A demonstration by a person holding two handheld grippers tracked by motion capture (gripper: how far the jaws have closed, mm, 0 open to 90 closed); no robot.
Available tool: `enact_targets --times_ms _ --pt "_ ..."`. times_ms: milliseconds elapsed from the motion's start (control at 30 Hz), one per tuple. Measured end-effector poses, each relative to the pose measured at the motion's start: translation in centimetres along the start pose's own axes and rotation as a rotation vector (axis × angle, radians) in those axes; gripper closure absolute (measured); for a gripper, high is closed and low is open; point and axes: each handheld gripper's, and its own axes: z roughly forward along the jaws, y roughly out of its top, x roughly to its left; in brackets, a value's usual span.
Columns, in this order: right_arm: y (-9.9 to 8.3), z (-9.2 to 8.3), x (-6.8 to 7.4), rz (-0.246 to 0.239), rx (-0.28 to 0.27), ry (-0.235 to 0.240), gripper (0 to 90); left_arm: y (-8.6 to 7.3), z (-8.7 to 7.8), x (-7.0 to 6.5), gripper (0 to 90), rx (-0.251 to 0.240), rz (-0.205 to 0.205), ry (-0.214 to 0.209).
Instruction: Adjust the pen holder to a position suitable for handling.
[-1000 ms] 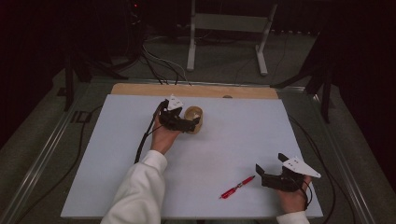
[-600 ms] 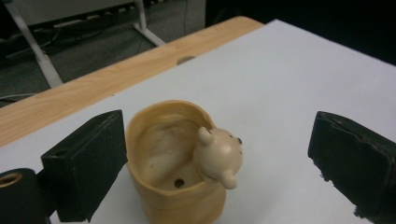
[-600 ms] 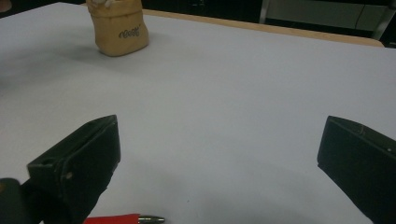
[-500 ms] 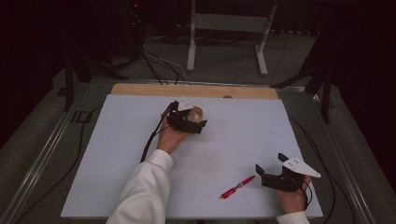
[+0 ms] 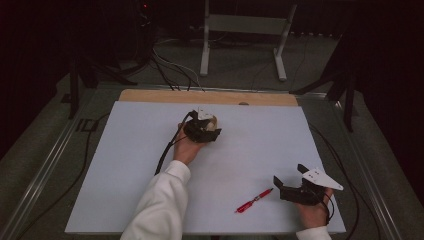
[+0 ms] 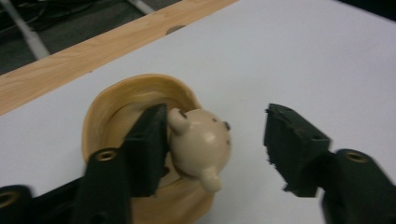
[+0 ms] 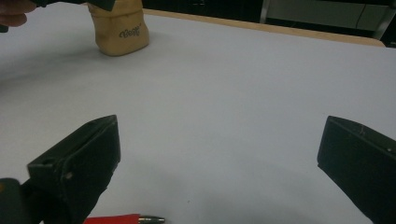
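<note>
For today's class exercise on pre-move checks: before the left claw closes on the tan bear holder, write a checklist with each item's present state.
1. Left claw open: ok, jaws apart.
2. Bear head between the jaws: ok, it touches one jaw and the other stands clear.
3. Tan holder upright on the white mat: ok.
4. Right claw clear of the holder: ok, open and far off.
5. Red pen out of the way: ok, it lies near the right claw.
6. Grip firm enough: cannot tell.
</note>
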Motion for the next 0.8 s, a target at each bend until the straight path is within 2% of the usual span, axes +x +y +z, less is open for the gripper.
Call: enact_targets --times_ms 167,233,433,633,800 --pt "0.0 0.0 0.0 -0.001 -0.001 0.000 0.0 0.0 0.0 0.0 56.5 0.012 0.016 0.048" --pt "0.0 0.0 0.0 -0.001 -0.003 0.001 0.0 0.0 -0.1 0.1 63.1 0.009 0.018 0.051" --pt "0.0 0.0 0.0 0.000 -0.002 0.000 0.0 -0.1 -0.2 0.0 64.5 0.016 0.041 0.058" --pt "0.0 0.0 0.0 0.006 -0.002 0.000 0.1 -0.2 -0.8 0.1 64.8 0.031 0.057 0.036" --pt "0.0 0.0 0.0 0.004 -0.002 0.001 0.1 -0.7 -1.5 0.3 64.8 0.021 0.056 0.014"
